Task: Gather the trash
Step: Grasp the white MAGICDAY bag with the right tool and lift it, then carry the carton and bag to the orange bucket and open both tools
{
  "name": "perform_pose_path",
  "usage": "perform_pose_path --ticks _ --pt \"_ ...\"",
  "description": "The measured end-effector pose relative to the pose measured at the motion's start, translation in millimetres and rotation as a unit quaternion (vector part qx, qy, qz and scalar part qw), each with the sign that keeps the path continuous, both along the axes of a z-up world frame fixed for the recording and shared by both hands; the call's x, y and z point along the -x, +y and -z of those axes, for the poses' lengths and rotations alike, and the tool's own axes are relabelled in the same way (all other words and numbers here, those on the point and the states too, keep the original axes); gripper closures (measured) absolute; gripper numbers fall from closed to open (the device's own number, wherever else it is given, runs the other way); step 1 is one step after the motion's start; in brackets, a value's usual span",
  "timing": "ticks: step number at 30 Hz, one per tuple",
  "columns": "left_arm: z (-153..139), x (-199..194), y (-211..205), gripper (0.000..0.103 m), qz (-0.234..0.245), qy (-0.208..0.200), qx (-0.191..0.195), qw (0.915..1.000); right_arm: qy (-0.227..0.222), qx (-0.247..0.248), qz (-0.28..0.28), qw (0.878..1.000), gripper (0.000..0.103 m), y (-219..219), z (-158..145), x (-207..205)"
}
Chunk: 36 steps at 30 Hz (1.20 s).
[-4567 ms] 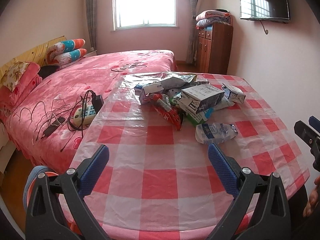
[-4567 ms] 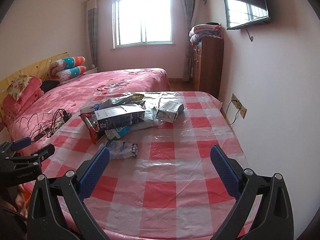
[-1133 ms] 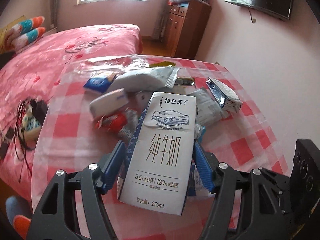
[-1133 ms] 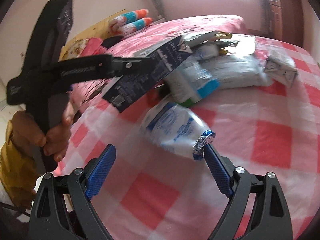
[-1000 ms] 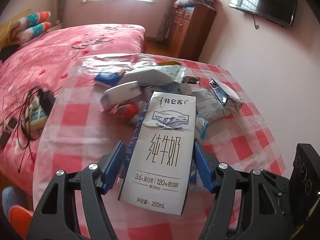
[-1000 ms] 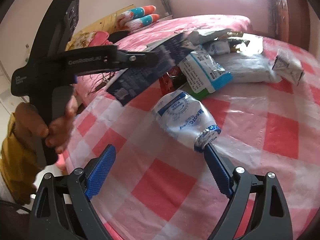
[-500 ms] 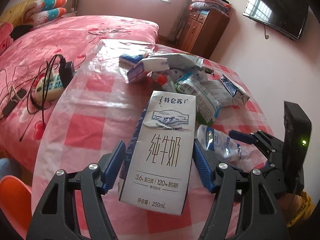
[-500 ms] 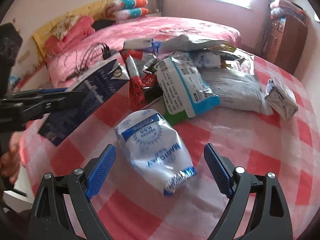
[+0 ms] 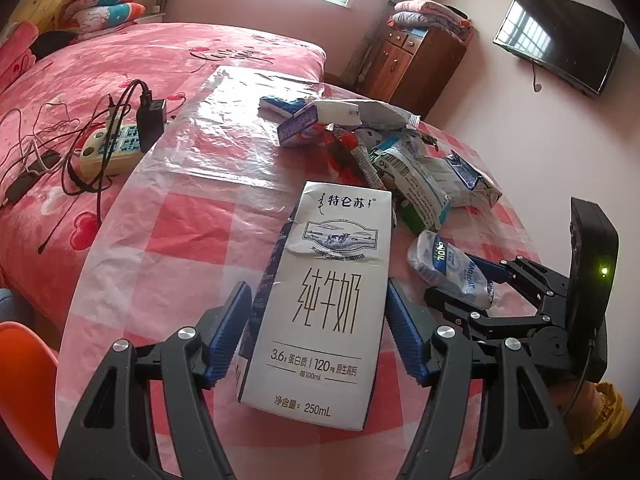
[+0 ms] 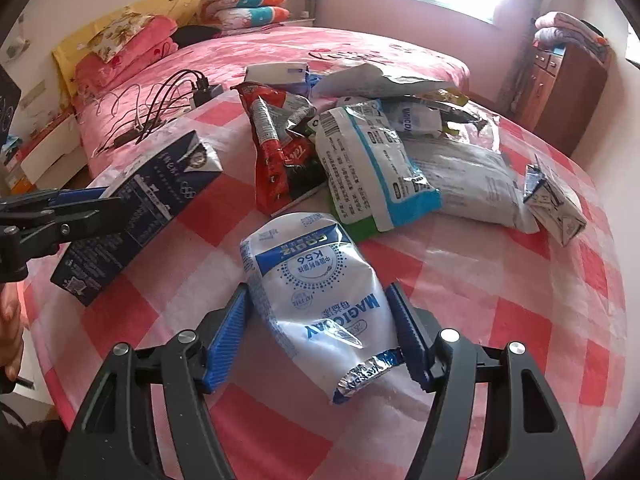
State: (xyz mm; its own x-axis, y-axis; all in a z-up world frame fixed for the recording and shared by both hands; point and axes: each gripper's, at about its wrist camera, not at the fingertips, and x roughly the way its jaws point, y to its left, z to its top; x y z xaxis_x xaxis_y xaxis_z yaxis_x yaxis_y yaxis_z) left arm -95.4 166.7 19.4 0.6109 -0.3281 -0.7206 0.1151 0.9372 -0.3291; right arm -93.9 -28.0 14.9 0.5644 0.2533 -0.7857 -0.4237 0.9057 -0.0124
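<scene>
My left gripper is shut on a white 250 mL milk carton, held just above the checked table; the right wrist view shows the carton's dark side at the left. A white-and-blue foil pouch lies on the table in front of the trash pile. My right gripper straddles that pouch and its jaws are closing. The blue pads stand right at its two sides without visibly squeezing it. The left wrist view shows the same pouch between the right gripper's fingers.
Wrappers, bags and a small flattened carton are heaped on the far half of the table. A power strip with cables lies on the pink bed to the left. An orange seat sits by the table's near left edge.
The left gripper carried the carton back from the pile toward the near left. The right gripper came forward over the pouch and its jaws narrowed around it.
</scene>
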Motion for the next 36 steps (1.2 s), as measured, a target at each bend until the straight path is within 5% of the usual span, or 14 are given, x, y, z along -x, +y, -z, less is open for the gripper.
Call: perform_pose_path --ticks 16,27,36 --pt "-19 31 40 0.035 -0.030 -0.036 0.035 0.9983 -0.016 -0.068 -0.010 0.998 0.035 23 -40 23" --pt "-29 82 120 0.035 -0.118 -0.046 0.015 0.9918 0.000 -0.124 -0.139 0.983 0.035 123 -71 38" --pt "0 145 211 0.035 -0.244 -0.011 0.003 0.9696 0.025 -0.130 -0.251 0.959 0.035 225 -67 61"
